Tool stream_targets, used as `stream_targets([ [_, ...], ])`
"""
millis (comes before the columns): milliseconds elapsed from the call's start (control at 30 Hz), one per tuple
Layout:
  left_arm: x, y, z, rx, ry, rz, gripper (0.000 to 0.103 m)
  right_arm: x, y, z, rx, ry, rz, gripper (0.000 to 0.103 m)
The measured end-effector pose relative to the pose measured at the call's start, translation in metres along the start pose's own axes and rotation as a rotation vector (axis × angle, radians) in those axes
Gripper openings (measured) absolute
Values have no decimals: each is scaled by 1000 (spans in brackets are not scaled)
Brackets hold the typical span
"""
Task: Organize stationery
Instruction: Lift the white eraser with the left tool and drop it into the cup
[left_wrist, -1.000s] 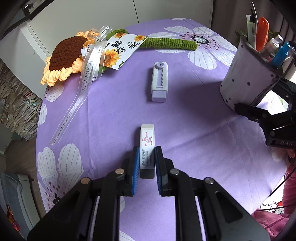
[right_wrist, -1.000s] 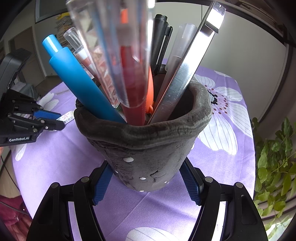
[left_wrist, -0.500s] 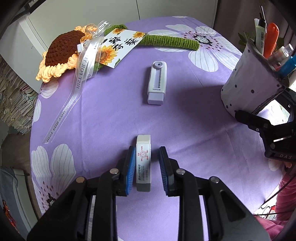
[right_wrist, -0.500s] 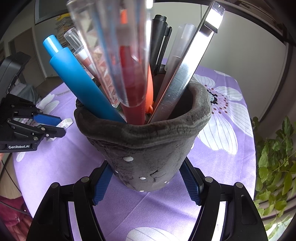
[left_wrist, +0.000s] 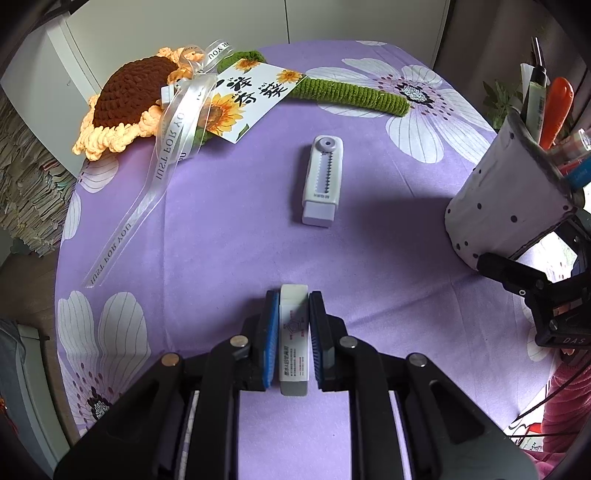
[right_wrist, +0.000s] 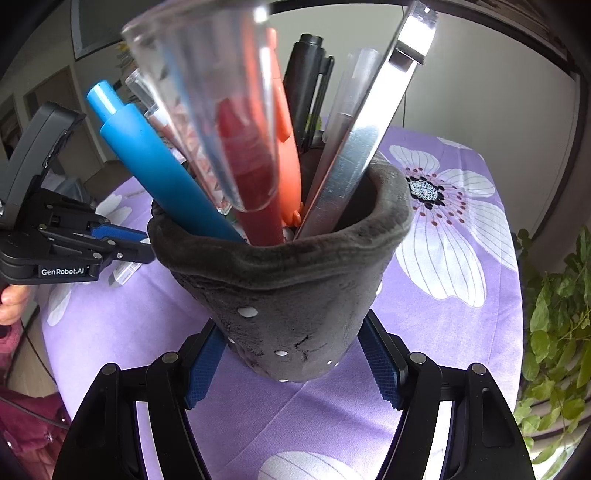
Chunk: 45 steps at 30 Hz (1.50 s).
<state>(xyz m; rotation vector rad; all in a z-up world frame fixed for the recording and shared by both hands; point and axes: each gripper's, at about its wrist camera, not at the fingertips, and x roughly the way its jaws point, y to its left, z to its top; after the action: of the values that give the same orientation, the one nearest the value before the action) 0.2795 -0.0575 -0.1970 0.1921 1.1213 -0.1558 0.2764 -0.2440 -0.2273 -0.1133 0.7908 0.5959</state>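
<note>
A white eraser (left_wrist: 293, 332) in a printed sleeve lies lengthwise between the blue pads of my left gripper (left_wrist: 293, 295). The jaws are closing and both pads touch its long sides. It stays low over the purple flowered tablecloth (left_wrist: 221, 240). My right gripper (right_wrist: 291, 354) is shut on the lower sides of a grey dotted fabric pen holder (right_wrist: 291, 295), its jaws just easing open. The holder (left_wrist: 506, 206) leans at the right edge, stuffed with several pens and a metal ruler (right_wrist: 362, 147). A white slide eraser (left_wrist: 323, 181) lies mid-table.
A crocheted sunflower (left_wrist: 125, 99) with a green stem, a ribbon and a printed card (left_wrist: 251, 96) lies across the far side. A leafy plant (right_wrist: 554, 332) stands off the table's right edge. A person's hand (right_wrist: 11, 306) grips the left tool.
My left gripper let go of the eraser, slid forward along it and closed on it again, so it sits deeper between the fingers. The pen holder has hardly moved.
</note>
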Motion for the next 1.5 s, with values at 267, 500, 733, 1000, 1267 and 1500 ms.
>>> stream_targets([
  [267, -2, 6, -3, -19, -4, -9, 15, -15, -7, -2, -61, -31, 61, 82],
  [500, 1, 6, -3, -23, 3, -8, 15, -29, -13, 11, -71, -91, 59, 83],
  [733, 2, 5, -3, -10, 1, -1, 14, -31, 13, 1, -153, -149, 63, 73],
  [1000, -15, 7, 0, -17, -37, -56, 14, -29, 5, 0, -103, -163, 92, 74],
  [1267, -55, 15, 4, -60, -123, -95, 14, -29, 6, -1, -103, -164, 88, 74],
  [1500, -77, 4, 8, -23, -189, -104, 14, -29, 7, -2, -103, -164, 84, 74],
])
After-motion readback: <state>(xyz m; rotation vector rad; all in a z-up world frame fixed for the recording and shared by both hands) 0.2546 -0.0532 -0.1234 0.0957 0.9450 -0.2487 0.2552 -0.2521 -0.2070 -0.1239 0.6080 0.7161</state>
